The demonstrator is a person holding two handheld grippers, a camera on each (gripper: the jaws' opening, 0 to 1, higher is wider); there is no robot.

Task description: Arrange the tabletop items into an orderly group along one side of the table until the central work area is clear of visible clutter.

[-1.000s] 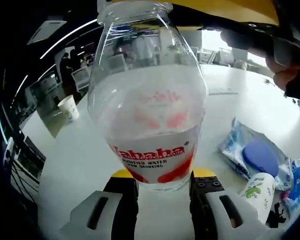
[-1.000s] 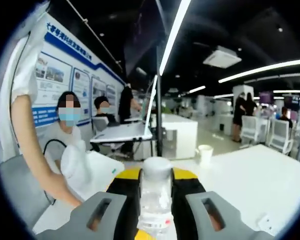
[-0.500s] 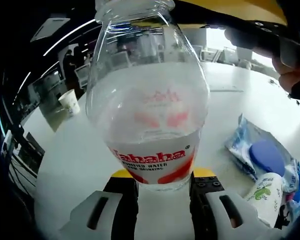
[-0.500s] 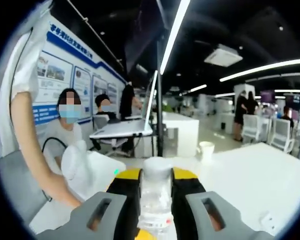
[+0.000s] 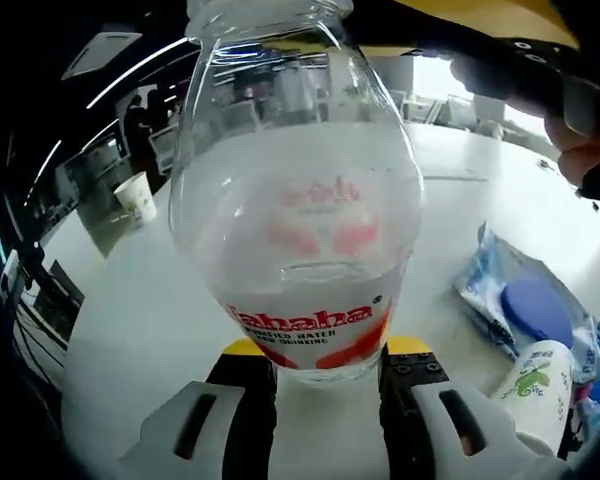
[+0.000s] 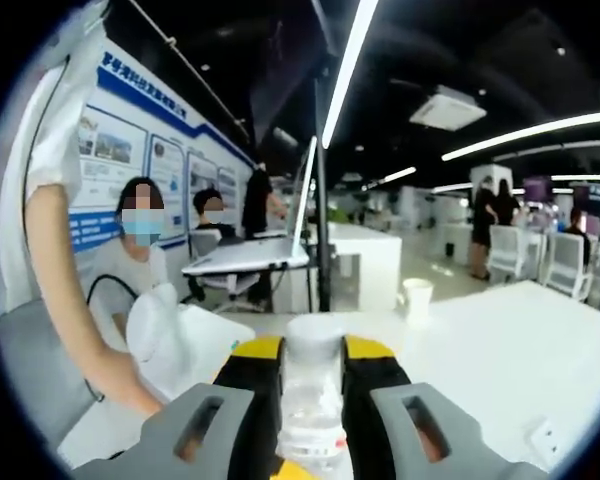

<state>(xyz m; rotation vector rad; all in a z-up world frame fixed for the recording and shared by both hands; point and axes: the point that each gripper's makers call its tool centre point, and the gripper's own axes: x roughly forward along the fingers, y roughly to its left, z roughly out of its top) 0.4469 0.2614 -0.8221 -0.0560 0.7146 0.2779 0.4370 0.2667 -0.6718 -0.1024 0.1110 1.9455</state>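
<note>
Between both grippers, standing upright above the white table (image 5: 130,330): clear plastic water bottle with red label (image 5: 298,215), base gripped by left gripper (image 5: 325,375), neck clamped by right gripper (image 6: 312,385), long axis running vertically.

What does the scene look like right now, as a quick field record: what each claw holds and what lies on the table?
left claw: shut on the base of the clear plastic water bottle with red label
right claw: shut on the same bottle's neck, below its cap
table: white tabletop
loose items: blue wet-wipe pack, small white bottle with green print, white paper cup
</note>
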